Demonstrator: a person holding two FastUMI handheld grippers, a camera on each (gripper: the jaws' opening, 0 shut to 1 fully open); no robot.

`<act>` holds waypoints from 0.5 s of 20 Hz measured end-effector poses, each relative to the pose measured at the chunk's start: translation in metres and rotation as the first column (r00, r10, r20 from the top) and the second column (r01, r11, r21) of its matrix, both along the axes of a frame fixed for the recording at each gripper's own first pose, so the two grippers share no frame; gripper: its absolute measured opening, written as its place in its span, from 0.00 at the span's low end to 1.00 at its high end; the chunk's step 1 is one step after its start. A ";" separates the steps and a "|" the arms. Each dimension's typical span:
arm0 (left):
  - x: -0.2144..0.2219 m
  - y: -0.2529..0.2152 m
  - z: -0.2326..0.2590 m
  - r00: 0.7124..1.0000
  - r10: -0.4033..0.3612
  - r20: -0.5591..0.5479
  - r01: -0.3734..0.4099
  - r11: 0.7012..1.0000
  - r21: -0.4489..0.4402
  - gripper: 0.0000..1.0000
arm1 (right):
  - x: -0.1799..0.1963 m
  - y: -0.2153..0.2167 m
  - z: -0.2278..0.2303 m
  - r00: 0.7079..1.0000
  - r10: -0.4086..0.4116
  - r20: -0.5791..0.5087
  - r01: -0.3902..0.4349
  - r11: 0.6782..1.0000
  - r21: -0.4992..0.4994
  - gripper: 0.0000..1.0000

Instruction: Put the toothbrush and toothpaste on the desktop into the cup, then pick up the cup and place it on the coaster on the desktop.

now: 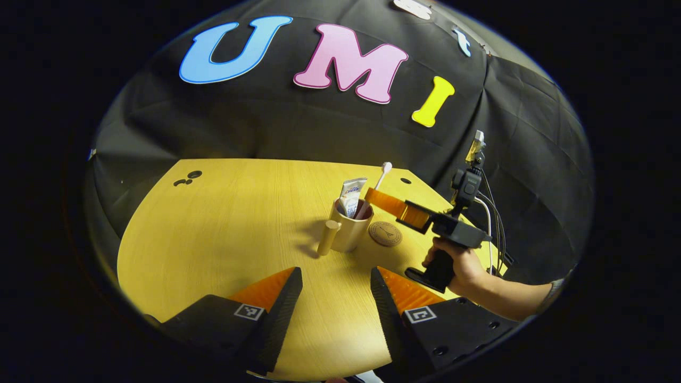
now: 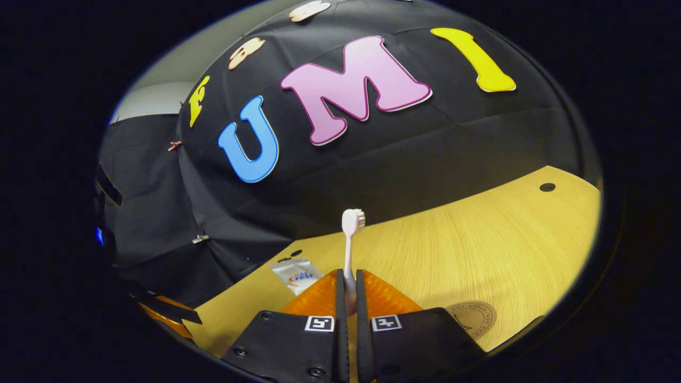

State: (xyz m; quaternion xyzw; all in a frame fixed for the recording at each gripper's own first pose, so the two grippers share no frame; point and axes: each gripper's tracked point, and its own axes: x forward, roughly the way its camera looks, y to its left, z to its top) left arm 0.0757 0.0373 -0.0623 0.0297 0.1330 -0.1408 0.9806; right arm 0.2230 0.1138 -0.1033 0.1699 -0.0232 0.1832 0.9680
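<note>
Gaping wide, the left tongs point(image 1: 336, 298) hover over the smooth wood-grain surface point(image 1: 213, 234). Beyond them a round cup point(image 1: 348, 230) with a peg handle holds the flat toothpaste point(image 1: 351, 196) tube and the slim toothbrush point(image 2: 348, 250), pinched by the right tongs point(image 2: 347, 290). A round embossed coaster point(image 1: 385, 233) lies just beside.

Right gripper point(image 1: 372, 198): dark angular body, pistol-style handle, small camera block on top, white and black cables trailing back. Left gripper point(image 1: 336, 276): square coded tags, round screw heads on dark finger mounts. Grey sleeve cuff point(image 1: 556, 290).
</note>
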 end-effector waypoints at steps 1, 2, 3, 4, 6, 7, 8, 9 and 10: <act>0.005 0.000 -0.001 1.000 0.000 -0.012 0.000 1.000 0.002 0.80 | -0.004 0.003 -0.003 1.000 0.012 -0.015 -0.012 1.000 0.004 0.12; 0.009 0.000 -0.003 1.000 0.002 -0.026 -0.002 1.000 0.004 0.81 | -0.008 0.006 -0.005 0.999 0.029 -0.026 -0.029 0.999 0.013 0.13; 0.015 -0.001 -0.004 0.999 0.005 -0.048 -0.005 1.000 0.006 0.80 | -0.012 0.008 -0.004 0.998 0.043 -0.034 -0.043 0.999 0.023 0.18; 0.020 -0.002 -0.005 0.998 0.004 -0.065 -0.003 1.000 0.006 0.80 | -0.015 0.009 -0.005 0.998 0.053 -0.046 -0.052 0.998 0.028 0.21; 0.030 -0.005 -0.007 0.995 0.003 -0.101 -0.002 1.000 0.009 0.81 | -0.020 0.008 -0.006 0.996 0.064 -0.068 -0.062 0.997 0.037 0.28; 0.037 -0.005 -0.006 0.993 0.005 -0.115 -0.003 1.000 0.021 0.81 | -0.023 0.007 -0.007 0.995 0.067 -0.079 -0.064 0.997 0.039 0.30; 0.042 -0.006 -0.008 0.991 0.002 -0.133 0.003 0.999 0.037 0.81 | -0.024 0.004 -0.011 0.993 0.059 -0.099 -0.056 0.998 0.033 0.31; 0.048 -0.007 -0.008 0.990 -0.001 -0.143 0.009 0.998 0.055 0.81 | -0.026 0.002 -0.015 0.991 0.063 -0.119 -0.060 0.998 0.028 0.21; 0.053 -0.008 -0.009 0.987 -0.006 -0.158 0.018 0.997 0.075 0.81 | -0.030 0.001 -0.021 0.988 0.067 -0.138 -0.063 0.998 0.028 0.39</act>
